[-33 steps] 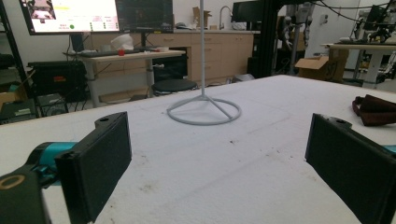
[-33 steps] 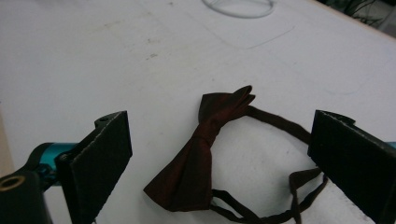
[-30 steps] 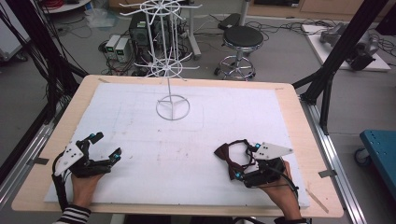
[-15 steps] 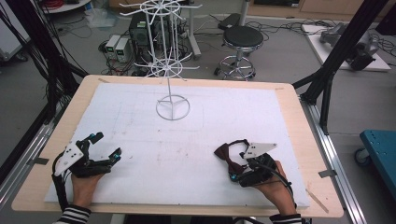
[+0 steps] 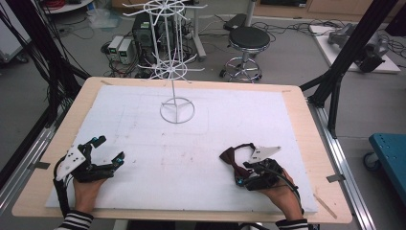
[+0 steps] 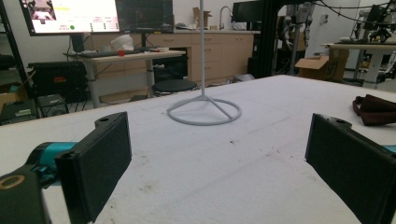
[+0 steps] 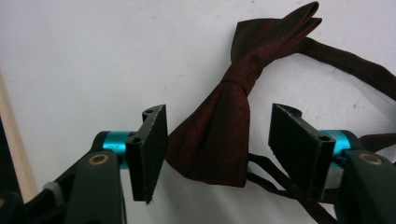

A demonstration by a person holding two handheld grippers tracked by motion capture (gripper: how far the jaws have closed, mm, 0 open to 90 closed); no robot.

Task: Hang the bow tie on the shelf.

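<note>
A wooden bench is seen covered by a white foam sheet marked with faint smudges and specks. A white wire display stand is stood on its ring base at the far middle of the sheet, with spoked tiers higher up its pole. A dark maroon bow tie is laid flat on the sheet at the near right; its fabric is pinched at a central knot, one wing is fanned wide, the other is folded narrow, and thin dark straps are trailed from it. The right gripper is held with its fingers spread on either side of the wide wing, which is not yet pinched. The left gripper is rested at the near left, well apart from the bow tie, with its fingers spread over bare sheet. No legible writing is found on the bow tie or the grippers.
</note>
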